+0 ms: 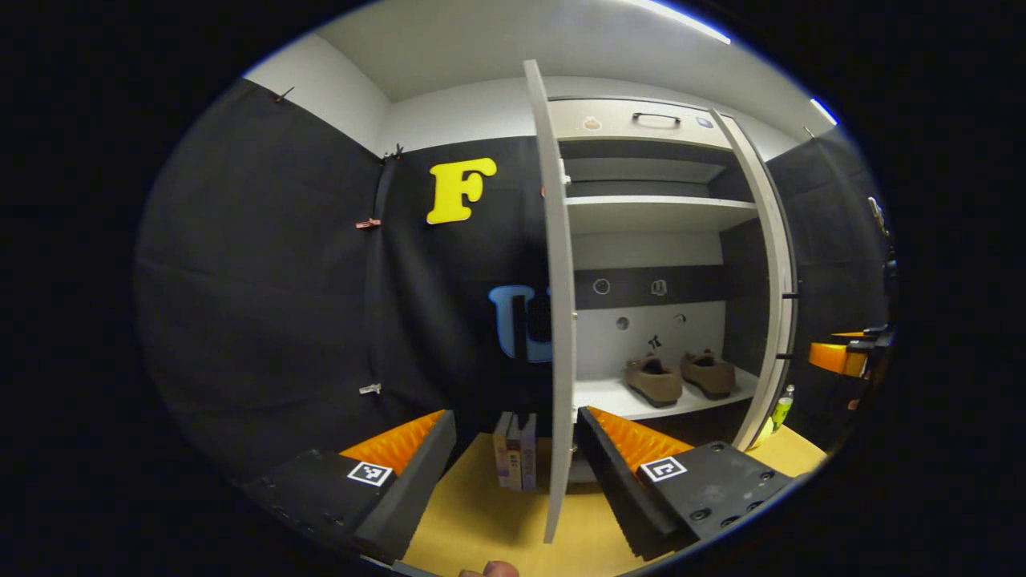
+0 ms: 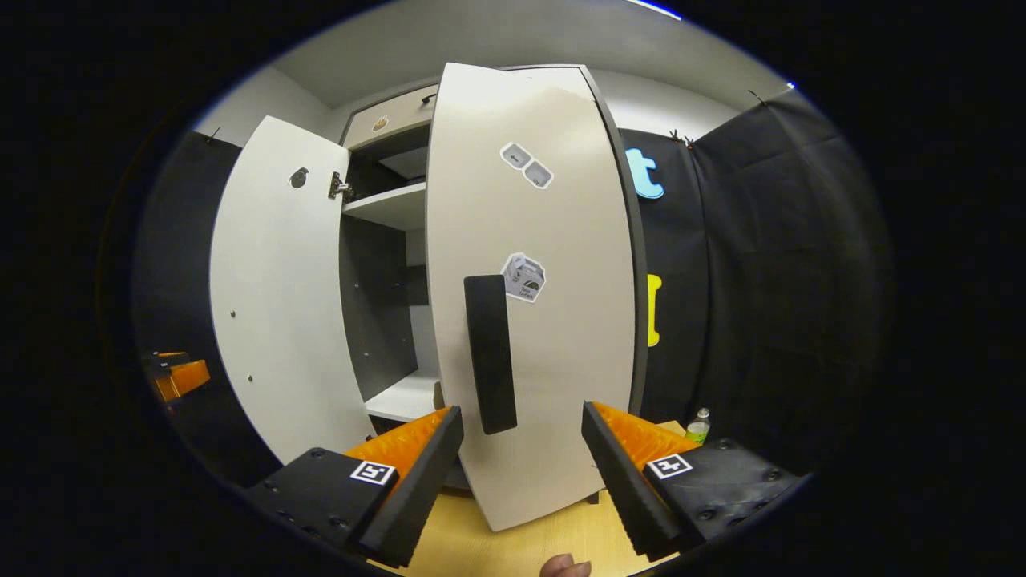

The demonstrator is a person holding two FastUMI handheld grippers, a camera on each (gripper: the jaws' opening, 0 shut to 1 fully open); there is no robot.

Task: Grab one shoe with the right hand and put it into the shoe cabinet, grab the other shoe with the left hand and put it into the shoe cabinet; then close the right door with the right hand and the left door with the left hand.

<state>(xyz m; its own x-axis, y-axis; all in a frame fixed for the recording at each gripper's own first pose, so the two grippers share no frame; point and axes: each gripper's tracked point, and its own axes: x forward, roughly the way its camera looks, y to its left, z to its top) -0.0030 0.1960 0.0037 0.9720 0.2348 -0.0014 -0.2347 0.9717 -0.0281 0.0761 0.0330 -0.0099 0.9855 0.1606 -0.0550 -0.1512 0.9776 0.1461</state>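
— Shoes, how many?
— Two shoes (image 1: 677,377), side by side on the lower shelf (image 1: 613,398) of the cabinet (image 1: 641,120).
— Doors?
— Two: left door (image 1: 557,304) and right door (image 2: 533,320), both open.
— Grippers?
— Left gripper (image 1: 517,473) and right gripper (image 2: 521,473), fingers apart, holding nothing.

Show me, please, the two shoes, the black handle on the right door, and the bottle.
left shoe (image 1: 654,380): left gripper view, on its upper.
right shoe (image 1: 708,373): left gripper view, on its upper.
handle (image 2: 490,353): right gripper view, on the middle of the bar.
bottle (image 2: 699,426): right gripper view, on its body.
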